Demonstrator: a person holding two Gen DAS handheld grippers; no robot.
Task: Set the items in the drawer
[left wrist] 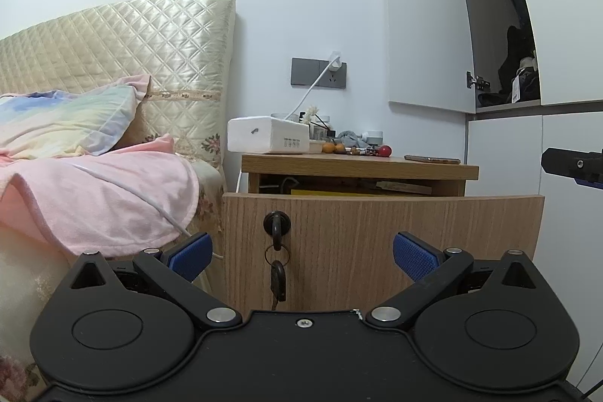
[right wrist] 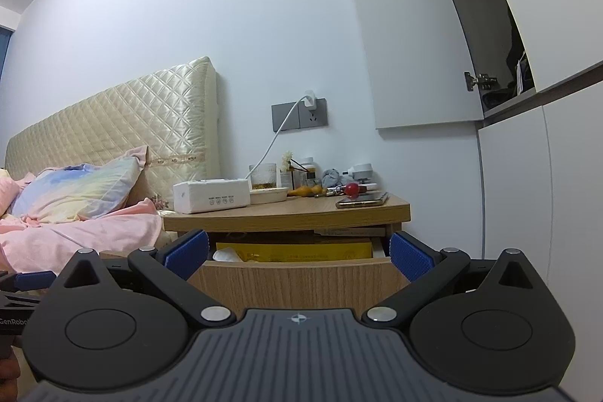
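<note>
A wooden nightstand (left wrist: pixel 358 166) stands beside the bed, its top drawer (left wrist: pixel 377 232) pulled open, with a key (left wrist: pixel 277 225) in the lock. The drawer also shows in the right wrist view (right wrist: pixel 301 277), holding a yellow packet (right wrist: pixel 294 251). On top lie a white tissue pack (right wrist: pixel 211 196), a phone (right wrist: pixel 363 199), a red ball (right wrist: pixel 352 189) and small clutter. My left gripper (left wrist: pixel 301 251) is open and empty, low in front of the drawer face. My right gripper (right wrist: pixel 297 251) is open and empty, facing the drawer opening.
A bed with a pink blanket (left wrist: pixel 94 191) and a pastel pillow (left wrist: pixel 64 119) lies to the left. A charger cable (right wrist: pixel 280 127) hangs from the wall socket. White wardrobe doors (right wrist: pixel 527 194) stand close on the right.
</note>
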